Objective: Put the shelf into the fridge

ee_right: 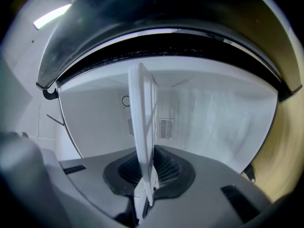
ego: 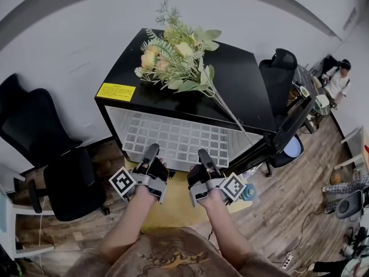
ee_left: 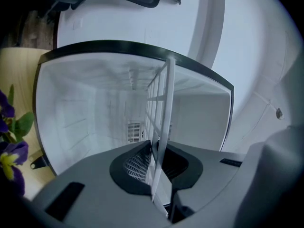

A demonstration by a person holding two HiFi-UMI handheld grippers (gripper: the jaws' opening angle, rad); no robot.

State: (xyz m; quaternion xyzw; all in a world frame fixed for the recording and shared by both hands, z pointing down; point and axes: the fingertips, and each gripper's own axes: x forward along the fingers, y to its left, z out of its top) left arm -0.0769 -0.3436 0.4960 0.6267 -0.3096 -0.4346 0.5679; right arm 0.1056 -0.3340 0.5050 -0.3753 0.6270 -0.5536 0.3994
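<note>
1. The step in hand looks like the insertion itself. The white grid shelf (ego: 179,137) lies in the mouth of the black fridge (ego: 242,91) at the centre of the head view. Its far part is inside the white cavity and its near edge juts out toward the person.
2. The left gripper (ego: 151,154), lower centre-left of the head view, is closed on the shelf's near edge. In the left gripper view the shelf (ee_left: 164,108) runs edge-on between the two jaws with no gap on either side, and the left gripper (ee_left: 154,151) pinches it.
3. The right gripper (ego: 204,157), just right of the other, is clamped on the same edge. In the right gripper view the shelf (ee_right: 142,118) stands as a thin white slab between the jaws of the right gripper (ee_right: 147,160), which press against it.
4. The fridge door (ego: 291,126) hangs open at the right of the head view, clear of the path. A bunch of flowers (ego: 173,56) lies on the fridge top, upper centre.
5. The next move probably calls for an even push from both sides toward the vent (ee_right: 166,127) on the back wall, with the shelf kept level so that neither side binds on the walls. I cannot tell from these views whether the sides already sit on their supports.
</note>
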